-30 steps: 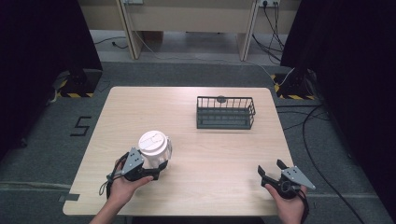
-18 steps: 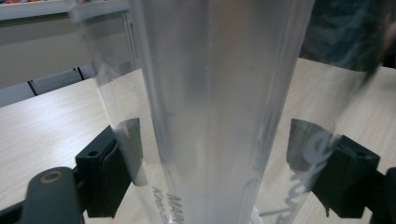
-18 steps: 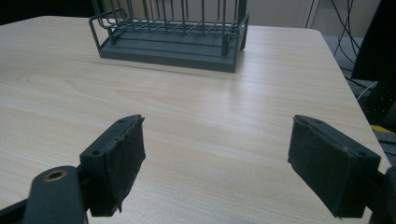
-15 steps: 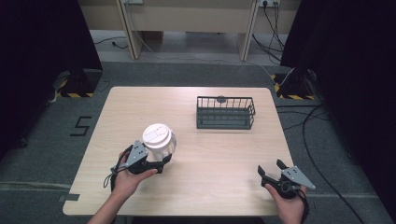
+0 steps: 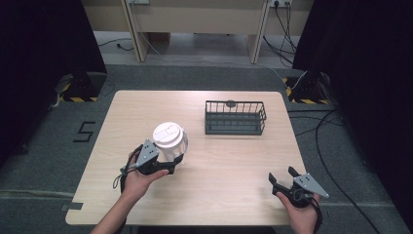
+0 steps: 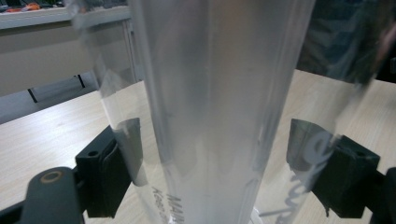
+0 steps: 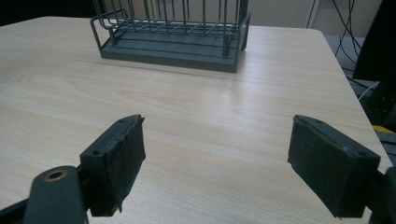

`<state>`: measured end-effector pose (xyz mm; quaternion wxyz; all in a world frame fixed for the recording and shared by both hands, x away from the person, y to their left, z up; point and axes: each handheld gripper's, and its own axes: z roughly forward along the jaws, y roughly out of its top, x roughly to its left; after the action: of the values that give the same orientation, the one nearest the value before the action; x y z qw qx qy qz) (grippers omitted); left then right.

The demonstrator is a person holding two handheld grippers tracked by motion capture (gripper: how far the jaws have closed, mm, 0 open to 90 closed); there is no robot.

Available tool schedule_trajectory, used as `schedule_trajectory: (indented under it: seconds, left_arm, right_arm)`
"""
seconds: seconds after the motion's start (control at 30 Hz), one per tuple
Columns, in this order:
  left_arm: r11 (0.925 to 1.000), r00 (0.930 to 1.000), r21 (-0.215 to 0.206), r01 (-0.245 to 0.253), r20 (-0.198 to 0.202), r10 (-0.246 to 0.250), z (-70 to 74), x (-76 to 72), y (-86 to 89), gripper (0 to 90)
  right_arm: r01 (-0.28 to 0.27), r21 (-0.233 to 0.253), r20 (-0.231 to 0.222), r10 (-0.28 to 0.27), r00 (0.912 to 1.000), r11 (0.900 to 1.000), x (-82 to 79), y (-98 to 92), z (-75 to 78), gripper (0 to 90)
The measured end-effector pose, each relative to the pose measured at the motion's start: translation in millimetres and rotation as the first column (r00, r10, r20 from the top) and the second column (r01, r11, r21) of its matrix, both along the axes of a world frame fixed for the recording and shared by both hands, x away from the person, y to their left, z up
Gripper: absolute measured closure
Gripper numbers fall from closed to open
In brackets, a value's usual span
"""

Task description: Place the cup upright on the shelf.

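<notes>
**Thin cup in a wide grip: crush and slip risks**

You are holding a clear plastic cup (image 5: 170,141) with a white lid (image 5: 168,132) between the jaws of your left gripper (image 5: 168,158), over the near-left part of the table (image 5: 234,161). In the left gripper view the cup's transparent wall (image 6: 219,107) is filling the space between the two black pads (image 6: 122,158), and both pads are pressing against its sides, so the gripper is standing fairly wide yet clamped on the cup. Whether the cup's base is touching the table or hanging just above it, I cannot tell.

Your right gripper (image 5: 285,181) is resting near the table's near-right corner with its jaws spread wide and nothing between them; in the right gripper view only bare wood is lying between them. The dark wire basket (image 5: 235,118) is sitting well apart from both grippers, toward the far side.

Here is what you are risking, in my judgement. The wall looks thin and smooth, so squeezing harder is likely to buckle it and pop the lid. Gripping too lightly is inviting the cup to slide down between the pads, since you are holding it low on the body. If the cup is carrying liquid, which I cannot make out, tilting your wrist is going to spill it.
</notes>
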<state>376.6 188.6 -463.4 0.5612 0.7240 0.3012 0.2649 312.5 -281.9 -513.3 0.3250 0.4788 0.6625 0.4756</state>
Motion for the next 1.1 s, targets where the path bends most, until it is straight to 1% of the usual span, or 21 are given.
schedule_trajectory:
  seconds: [0.47,0.67,1.1]
  left_arm:
    - [1.0,0.9998,0.002,0.009,0.016,-0.009,11.0,14.8,-13.6,17.3]
    - [0.9999,0.9998,0.0,0.011,0.014,-0.011,14.7,21.3,-19.8,17.3]
    - [0.9999,0.9996,0.004,0.017,0.023,-0.017,22.5,34.7,-31.3,17.3]
  right_arm:
    - [0.0,0.004,-0.002,0.0,1.0,1.0,0.2,-0.3,0.0,19.5]
    - [0.001,0.005,-0.004,-0.001,1.0,1.0,0.3,-0.5,0.0,19.6]
    - [0.002,0.01,-0.005,-0.002,1.0,1.0,0.5,-0.8,0.0,19.7]
